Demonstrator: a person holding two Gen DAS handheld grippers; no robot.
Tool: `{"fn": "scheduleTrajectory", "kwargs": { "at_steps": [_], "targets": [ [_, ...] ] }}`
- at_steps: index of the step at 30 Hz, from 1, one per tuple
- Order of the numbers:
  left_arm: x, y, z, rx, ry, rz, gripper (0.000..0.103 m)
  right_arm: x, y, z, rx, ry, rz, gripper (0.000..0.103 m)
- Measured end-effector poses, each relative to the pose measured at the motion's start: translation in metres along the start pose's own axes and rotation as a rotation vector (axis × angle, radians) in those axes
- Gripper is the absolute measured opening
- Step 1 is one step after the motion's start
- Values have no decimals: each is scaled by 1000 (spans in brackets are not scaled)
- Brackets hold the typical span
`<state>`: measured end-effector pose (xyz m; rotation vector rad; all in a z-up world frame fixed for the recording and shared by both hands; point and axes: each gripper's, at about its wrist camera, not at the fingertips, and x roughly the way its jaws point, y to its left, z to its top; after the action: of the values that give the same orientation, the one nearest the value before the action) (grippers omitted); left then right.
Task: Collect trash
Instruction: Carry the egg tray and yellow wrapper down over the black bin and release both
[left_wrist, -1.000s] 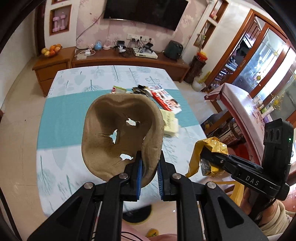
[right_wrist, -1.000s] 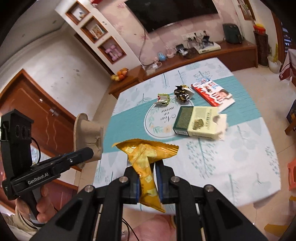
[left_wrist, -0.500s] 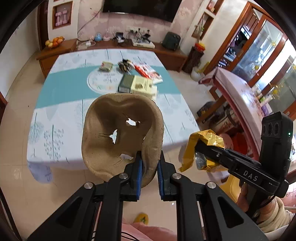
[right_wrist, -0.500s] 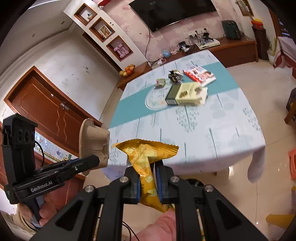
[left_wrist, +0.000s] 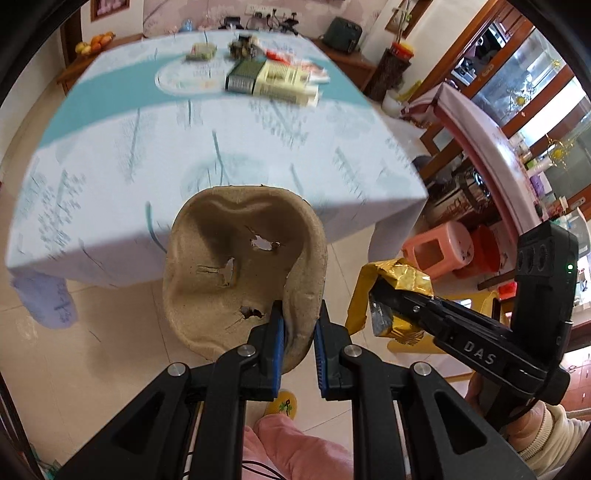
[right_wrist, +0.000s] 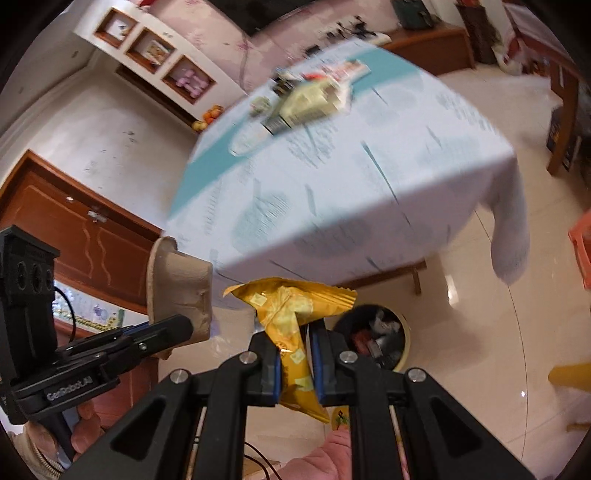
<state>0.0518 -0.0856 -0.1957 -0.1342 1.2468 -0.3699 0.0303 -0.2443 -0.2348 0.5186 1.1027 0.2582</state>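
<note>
Left wrist view: the left hand-held gripper (left_wrist: 298, 334) was clamped on the rim of a torn pulp tray (left_wrist: 243, 273), held clear of the table (left_wrist: 110, 177); at three o'clock the right hand-held gripper (left_wrist: 380, 295) pinched a gold wrapper (left_wrist: 400, 275).

Right wrist view: the same wrapper sat nipped between nearly closed jaws, a bin (right_wrist: 373, 336) just behind at one o'clock. Released off-centre, the light wrapper could flutter past the rim onto the floor (right_wrist: 480, 295).
</note>
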Motion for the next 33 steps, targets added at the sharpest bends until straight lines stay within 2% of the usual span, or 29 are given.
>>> {"fn": "scheduleTrajectory", "kwargs": {
  "at_steps": [8, 12, 20, 27, 33],
  "targets": [
    [114, 44, -35, 25, 60, 4, 12, 113, -63, -48, 159, 61, -87, 12],
    [174, 64, -49, 36, 103, 9, 12, 153, -82, -64, 189, 64, -123, 12],
    [274, 92, -56, 46, 134, -7, 13, 222, -119, -88, 217, 71, -181, 13],
    [316, 91, -66, 157, 126, 13, 16, 257, -142, -103, 234, 81, -198, 13],
    [326, 96, -76, 183, 113, 46, 36, 279, -145, -106, 232, 93, -194, 17]
  ]
}}
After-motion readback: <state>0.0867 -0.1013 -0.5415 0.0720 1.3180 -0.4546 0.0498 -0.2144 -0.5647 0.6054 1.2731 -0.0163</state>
